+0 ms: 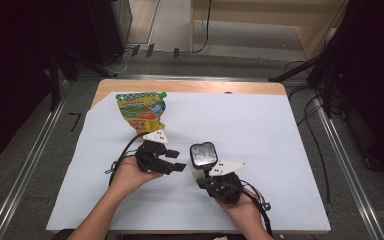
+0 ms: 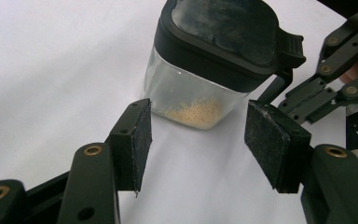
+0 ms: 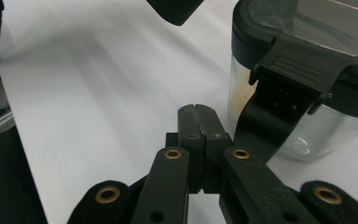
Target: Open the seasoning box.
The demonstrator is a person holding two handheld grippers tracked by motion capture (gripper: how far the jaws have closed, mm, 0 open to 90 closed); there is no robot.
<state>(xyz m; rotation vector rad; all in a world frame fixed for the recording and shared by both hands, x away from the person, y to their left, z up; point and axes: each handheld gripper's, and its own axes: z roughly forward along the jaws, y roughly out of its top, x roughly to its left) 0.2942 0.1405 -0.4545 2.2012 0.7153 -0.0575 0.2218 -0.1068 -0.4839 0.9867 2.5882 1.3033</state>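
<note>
Clear plastic jar [image 1: 201, 161]: standing upright, black lid latched, for gripping.
Left tool [image 1: 176, 159]: gaping wide, empty, lining up beside it.
Right tool [image 3: 198, 122]: pinching closed on nothing, nudging beside the latch.

White-covered table [image 1: 280, 130] bears jar [image 1: 203, 156], pouch [image 1: 141, 110].

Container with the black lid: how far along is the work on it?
Little looks done: the container stands on the white sheet, lid on, a few grains inside. In hand: the left gripper is open toward it, the right gripper shut beside its latch. Gripping remains; the pouch lies apart.
</note>
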